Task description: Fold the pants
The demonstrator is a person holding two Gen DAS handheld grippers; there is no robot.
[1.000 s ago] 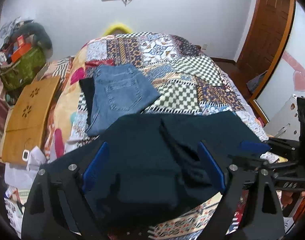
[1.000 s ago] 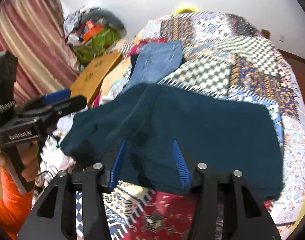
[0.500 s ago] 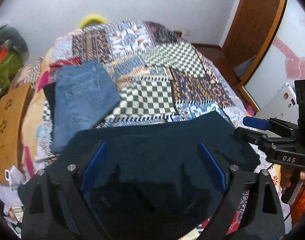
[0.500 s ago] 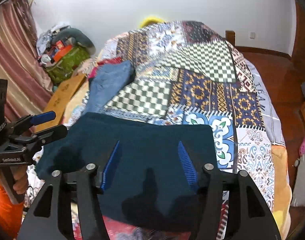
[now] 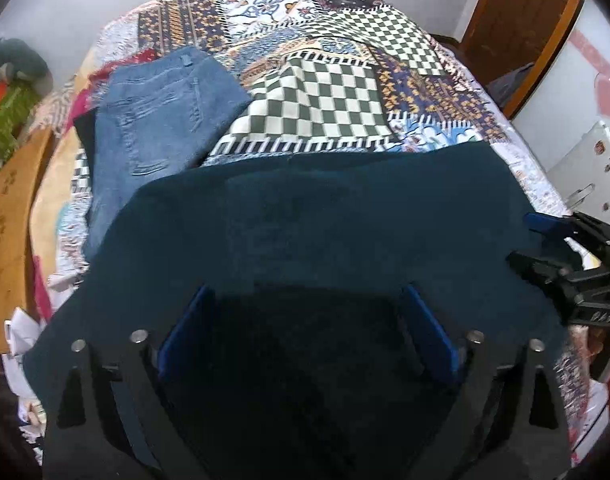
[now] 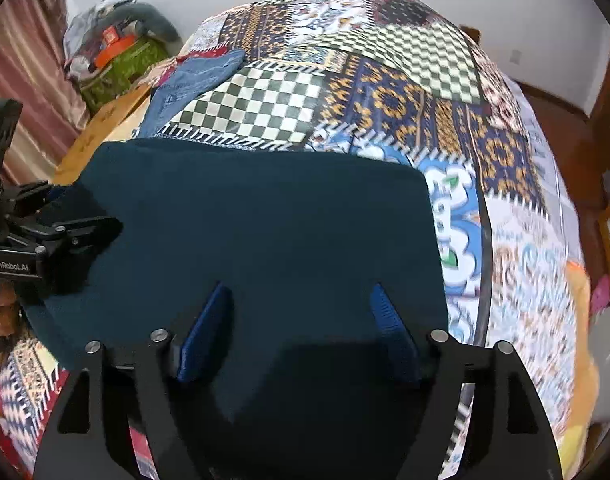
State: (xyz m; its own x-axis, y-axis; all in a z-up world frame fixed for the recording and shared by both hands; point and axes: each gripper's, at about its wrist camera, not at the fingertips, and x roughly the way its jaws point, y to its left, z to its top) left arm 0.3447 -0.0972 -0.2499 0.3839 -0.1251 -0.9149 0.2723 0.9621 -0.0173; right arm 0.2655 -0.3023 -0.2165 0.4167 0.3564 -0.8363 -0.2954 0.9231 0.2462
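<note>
Change: pants (image 5: 325, 216) now lie flatter on the bed (image 5: 337, 92).
Left gripper (image 5: 305, 332): fingers spread wide, holding nothing.
Right gripper (image 6: 301, 328): fingers spread wide, holding nothing.

Pants (image 5: 325, 216) spread flat across the near end of the bed (image 5: 325, 92), folded jeans (image 5: 161, 108) just beyond toward the far left. Left gripper (image 5: 305, 332) over the pants' left part, right gripper (image 6: 301, 328) over the right. Wooden board (image 5: 9, 200) off the bed's left edge.
</note>
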